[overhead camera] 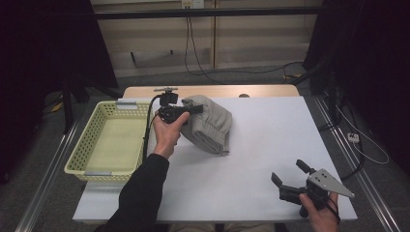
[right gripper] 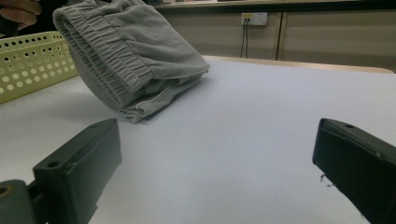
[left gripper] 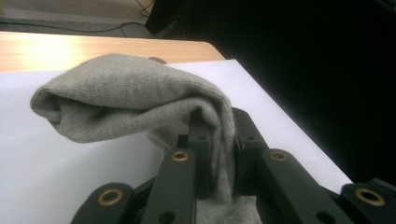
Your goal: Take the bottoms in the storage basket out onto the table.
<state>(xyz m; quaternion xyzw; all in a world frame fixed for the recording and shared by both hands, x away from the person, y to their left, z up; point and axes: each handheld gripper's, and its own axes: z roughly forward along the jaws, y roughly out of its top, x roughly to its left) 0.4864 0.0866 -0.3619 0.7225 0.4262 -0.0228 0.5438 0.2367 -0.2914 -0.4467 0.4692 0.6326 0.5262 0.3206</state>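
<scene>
Here the white counter (overhead camera: 261, 159) spreads across the middle of the high view, with a strip of bare wood showing along its far edge at the upper centre. At the left of that frame a pale yellow perforated basket (overhead camera: 82, 145) sits at the counter's left edge, its inside bare. Just right of the basket, in the upper centre of the frame, lies a folded pair of grey sweatpants (overhead camera: 212, 128), bunched into a thick bundle; the end toward the basket is lifted off the surface while the lower right end rests on the counter. In the right gripper view the sweatpants (right gripper: 135, 51) fill the upper left, their elastic waistband ribbing facing the camera and their lower fold touching the counter, with the basket (right gripper: 28, 65) behind at the left edge.

The left gripper (overhead camera: 191, 110) is held by a hand with a black sleeve coming up from the bottom centre; its jaws are clamped on the raised end of the cloth. In the left gripper view the grey fabric (left gripper: 126, 95) drapes over and down between the two black jaws, which press it from both sides.

The right gripper (overhead camera: 290, 175) sits in the lower right of the high view, held low over bare counter well apart from the sweatpants, its jaws spread wide with nothing between them.
</scene>
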